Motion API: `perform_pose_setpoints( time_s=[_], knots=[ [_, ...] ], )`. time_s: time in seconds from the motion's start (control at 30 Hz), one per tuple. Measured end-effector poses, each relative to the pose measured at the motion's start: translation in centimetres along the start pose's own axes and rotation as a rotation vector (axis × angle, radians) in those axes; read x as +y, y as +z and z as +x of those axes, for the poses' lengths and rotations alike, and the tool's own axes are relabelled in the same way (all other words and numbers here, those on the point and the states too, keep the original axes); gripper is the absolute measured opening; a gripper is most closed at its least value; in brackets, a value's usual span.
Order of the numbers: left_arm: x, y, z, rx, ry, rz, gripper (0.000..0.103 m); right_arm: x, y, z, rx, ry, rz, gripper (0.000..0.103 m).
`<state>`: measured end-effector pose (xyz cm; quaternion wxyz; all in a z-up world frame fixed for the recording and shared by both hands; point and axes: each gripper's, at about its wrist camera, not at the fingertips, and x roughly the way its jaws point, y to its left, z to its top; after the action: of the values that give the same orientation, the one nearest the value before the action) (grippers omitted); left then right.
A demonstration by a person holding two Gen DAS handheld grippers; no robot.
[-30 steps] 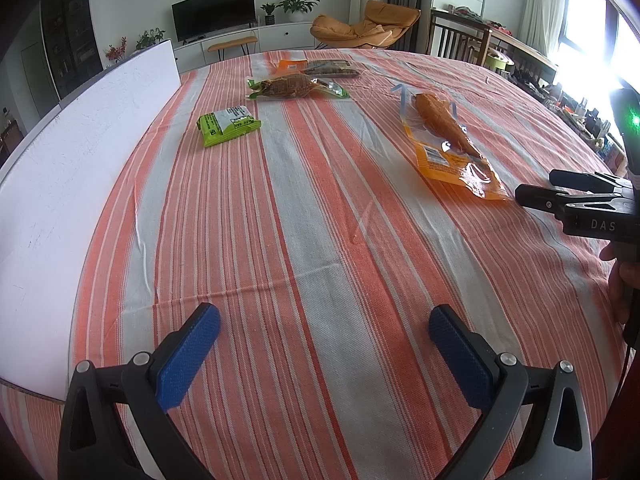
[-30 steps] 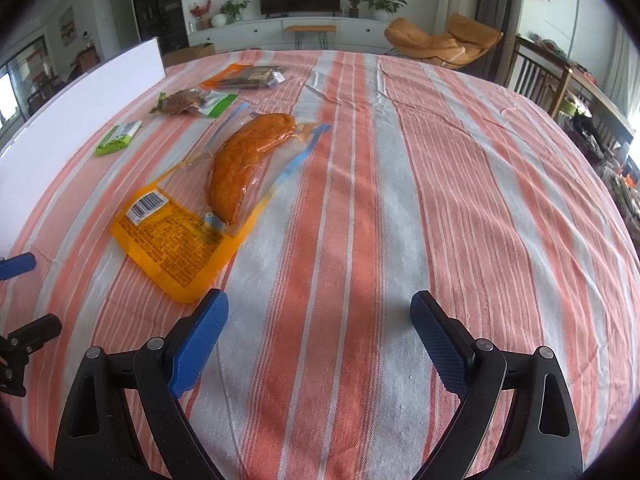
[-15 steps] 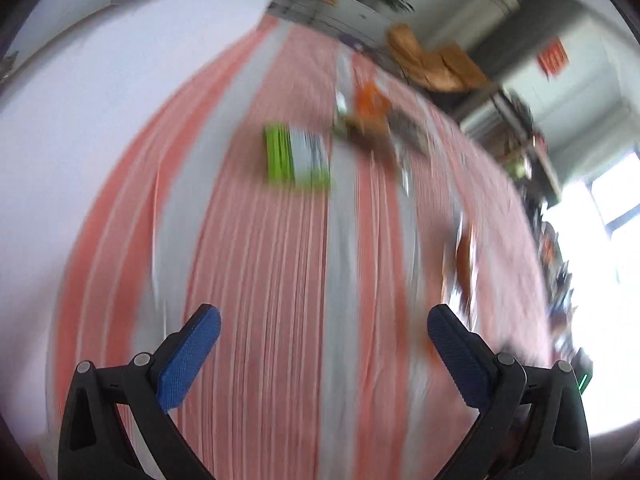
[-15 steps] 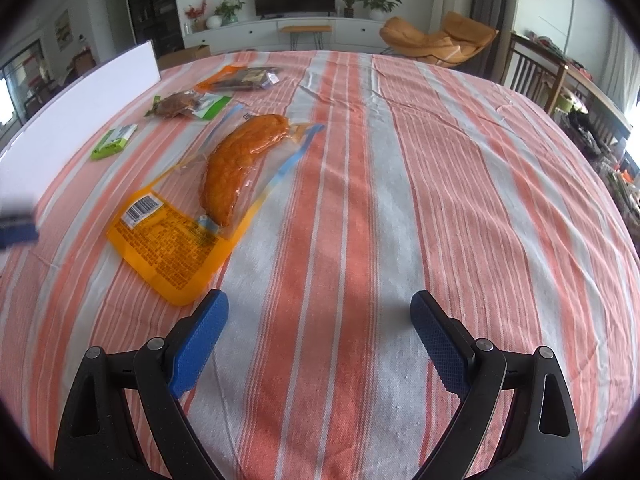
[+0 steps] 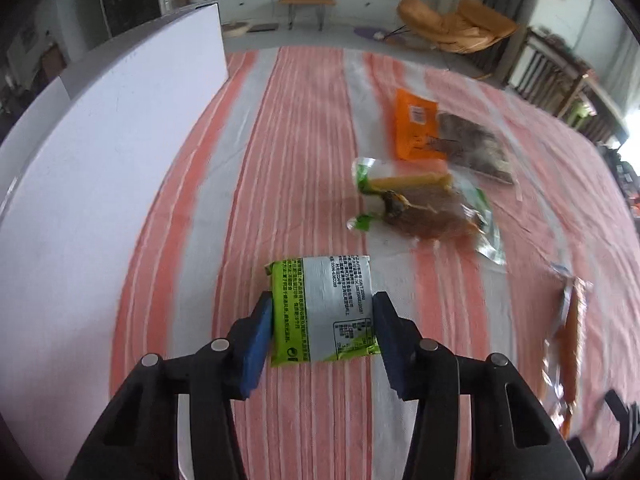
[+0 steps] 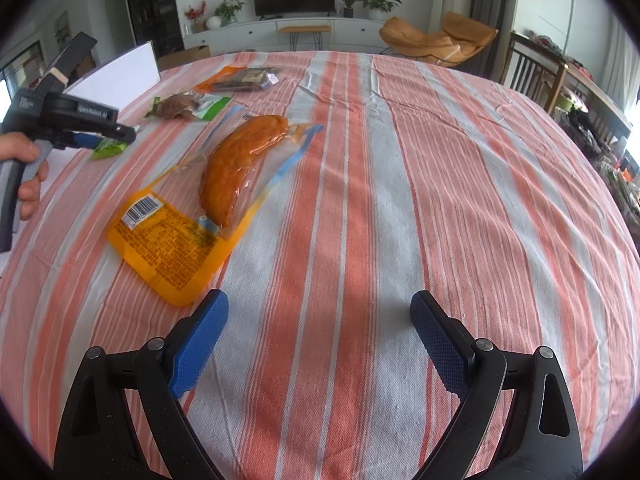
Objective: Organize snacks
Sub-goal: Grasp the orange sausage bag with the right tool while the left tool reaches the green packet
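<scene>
My left gripper (image 5: 322, 322) is closed on a small green and silver snack packet (image 5: 324, 308), its blue pads touching both sides; the packet lies on the striped tablecloth. The packet also shows in the right wrist view (image 6: 107, 148) under the left gripper (image 6: 120, 136). Beyond it lie a green pack with brown meat (image 5: 424, 210) and an orange pack with dark food (image 5: 436, 136). A sausage in an orange pack (image 6: 236, 168) lies ahead-left of my right gripper (image 6: 320, 332), which is open and empty above the cloth.
A white board (image 5: 100, 152) stands along the table's left side. The red-striped tablecloth (image 6: 440, 184) covers the round table. Chairs (image 6: 436, 44) and a TV cabinet stand beyond the far edge.
My left gripper swung left and forward to the green packet and closed around it. The right gripper stayed nearly still and open.
</scene>
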<state>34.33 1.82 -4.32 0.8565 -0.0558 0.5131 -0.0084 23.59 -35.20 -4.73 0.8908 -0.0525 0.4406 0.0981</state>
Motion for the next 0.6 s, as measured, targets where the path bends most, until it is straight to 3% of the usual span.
perform_pose_setpoints(
  time_s=[0.17,0.3,0.37,0.43,0.6],
  knots=[
    [1.6,-5.5,-3.0,-0.016,-0.091,0.047,0.048,0.0,0.0,0.0,-0.001,0.0,0.001,0.094],
    [2.3,-10.2,-5.6,-0.029,-0.111,0.112,0.049,0.0,0.0,-0.1,0.0,-0.003,-0.001,0.094],
    [2.8,-11.7,-6.4,-0.048,-0.11,0.104,0.053,0.1,0.0,-0.1,0.0,-0.005,-0.001,0.094],
    [3.3,-12.4,-6.9,-0.072,-0.115,0.093,0.068,0.1,0.1,-0.1,0.0,-0.006,0.0,0.094],
    [2.6,-12.2,-6.4,-0.105,-0.105,0.081,0.081,0.0,0.1,-0.1,0.0,-0.017,0.008,0.094]
  ],
)
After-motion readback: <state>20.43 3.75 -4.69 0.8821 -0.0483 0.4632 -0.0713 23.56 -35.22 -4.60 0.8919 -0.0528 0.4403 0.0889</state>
